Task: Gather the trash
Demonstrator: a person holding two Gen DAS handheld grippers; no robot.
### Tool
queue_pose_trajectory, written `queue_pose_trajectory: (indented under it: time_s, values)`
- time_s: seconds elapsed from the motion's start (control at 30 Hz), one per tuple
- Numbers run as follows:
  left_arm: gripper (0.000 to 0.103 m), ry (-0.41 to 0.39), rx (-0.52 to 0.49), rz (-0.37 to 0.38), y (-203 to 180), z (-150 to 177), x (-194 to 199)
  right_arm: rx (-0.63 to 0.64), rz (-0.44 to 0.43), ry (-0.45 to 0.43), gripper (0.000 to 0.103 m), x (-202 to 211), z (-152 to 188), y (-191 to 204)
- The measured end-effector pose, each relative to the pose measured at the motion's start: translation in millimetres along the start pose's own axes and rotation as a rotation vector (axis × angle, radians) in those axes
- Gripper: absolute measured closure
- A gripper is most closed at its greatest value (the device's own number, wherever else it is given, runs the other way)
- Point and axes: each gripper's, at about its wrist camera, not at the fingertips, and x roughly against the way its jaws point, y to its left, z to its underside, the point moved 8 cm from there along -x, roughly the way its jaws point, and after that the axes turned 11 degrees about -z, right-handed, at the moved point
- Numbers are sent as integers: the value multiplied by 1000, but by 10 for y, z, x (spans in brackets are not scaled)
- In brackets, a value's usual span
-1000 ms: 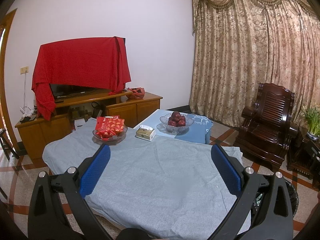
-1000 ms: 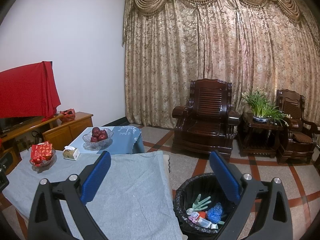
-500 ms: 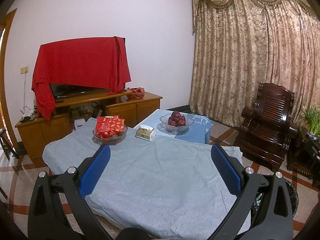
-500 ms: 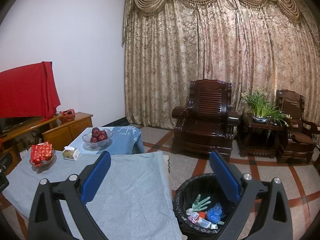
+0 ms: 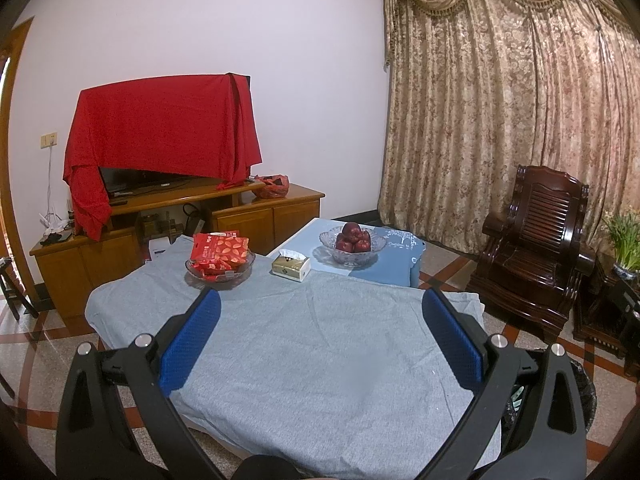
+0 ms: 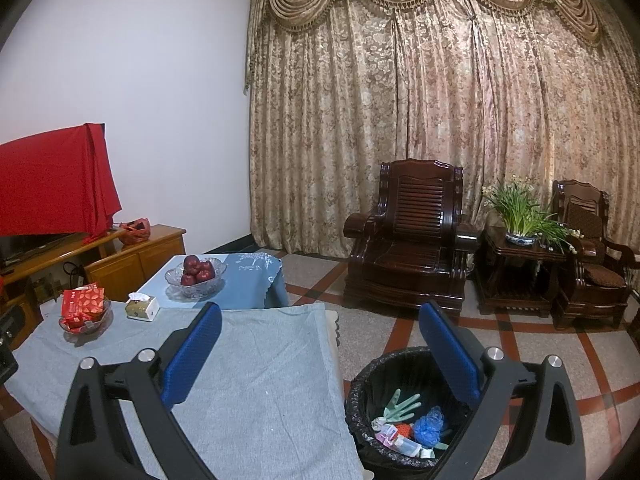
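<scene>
Both the left gripper (image 5: 320, 332) and right gripper (image 6: 320, 336) have fingers apart, empty; the black-lined round trash bin (image 6: 360, 384) holds light, soft scraps; its thin liner rim seems best to grip

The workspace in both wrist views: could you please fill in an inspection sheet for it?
Surface: table under a grey cloth, near part bare.
Job's things: trash bin with a black liner on the floor beside the table, holding a green glove and wrappers.
Clutter: snack bowl, tissue box, apple bowl.
Grippers: left gripper and right gripper both open, empty.
Cables: a white cable hangs from the wall socket.
Surroundings: TV under a red cloth, armchair, curtains.
</scene>
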Motion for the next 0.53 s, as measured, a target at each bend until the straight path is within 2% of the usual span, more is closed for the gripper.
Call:
queue_pose_trajectory:
  time_s: [0.53]
  values:
    - [5,12,-13,-1,-83,86,38,0,1,2,6,14,2,-15]
